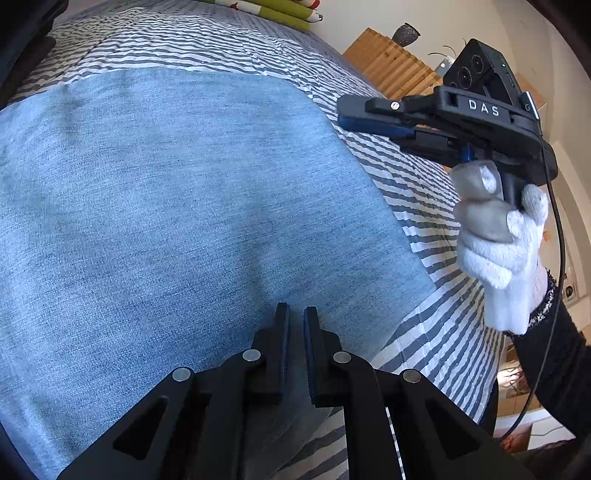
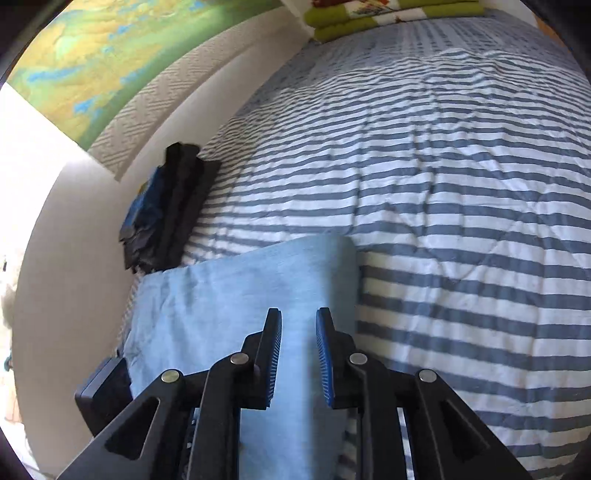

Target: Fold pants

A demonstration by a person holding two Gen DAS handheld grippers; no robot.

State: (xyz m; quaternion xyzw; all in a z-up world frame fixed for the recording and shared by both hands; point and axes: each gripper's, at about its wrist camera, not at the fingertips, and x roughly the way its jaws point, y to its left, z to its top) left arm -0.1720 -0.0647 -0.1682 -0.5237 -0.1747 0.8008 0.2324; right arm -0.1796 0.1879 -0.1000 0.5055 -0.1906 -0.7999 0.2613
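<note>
Pants (image 1: 184, 206) lie flat beneath left gripper (image 1: 295, 314) — touching.

The blue pants (image 1: 177, 206) lie flat on a bed with a striped blanket (image 1: 436, 206). They fill most of the picture. At the near edge, the left gripper (image 1: 295, 314) sits low over the pants, with its two black fingers almost shut and only a thin gap between them. On the right, a hand in a white glove (image 1: 498, 240) holds the right gripper (image 1: 343, 114) above the blanket, just past the right edge of the pants. It points to the left. Far away, green folded cloth (image 1: 280, 11) lies at the top of the bed.
</note>
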